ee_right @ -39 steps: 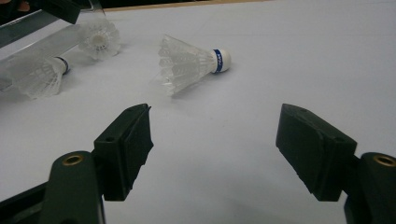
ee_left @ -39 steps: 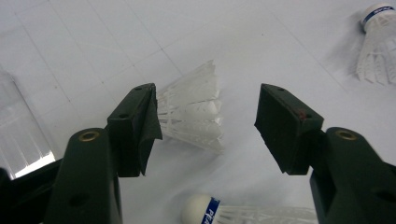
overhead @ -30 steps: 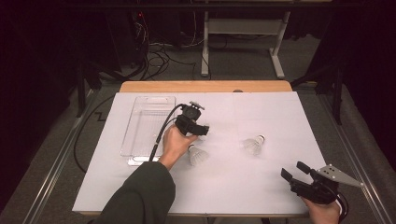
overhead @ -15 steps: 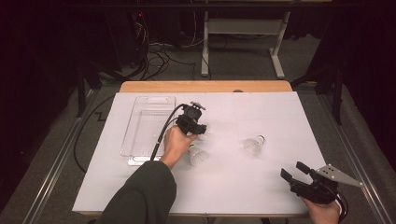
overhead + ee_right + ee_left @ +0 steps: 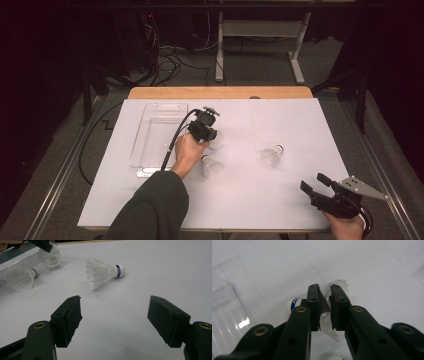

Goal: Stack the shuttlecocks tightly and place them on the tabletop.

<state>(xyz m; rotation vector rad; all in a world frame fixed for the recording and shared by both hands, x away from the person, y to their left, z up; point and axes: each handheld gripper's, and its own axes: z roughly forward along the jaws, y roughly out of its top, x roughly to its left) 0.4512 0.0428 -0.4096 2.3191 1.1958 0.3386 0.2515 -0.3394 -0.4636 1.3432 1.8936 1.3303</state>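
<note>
So our left tool [image 5: 325, 293] has just been closing and now pinches the feather skirt of a shuttlecock [image 5: 327, 320] on the white counter [image 5: 280, 200], just beside the clear tray [image 5: 150, 150]. Our right tool [image 5: 115, 315] sits near the counter's front corner, jaws wide apart, holding nothing, well apart from the other two shuttlecocks [image 5: 102, 271].

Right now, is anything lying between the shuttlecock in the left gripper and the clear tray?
Nothing visible. The left gripper has just closed on the shuttlecock; the clear tray lies right beside it across bare white table, and the other two shuttlecocks lie away from that path.
</note>
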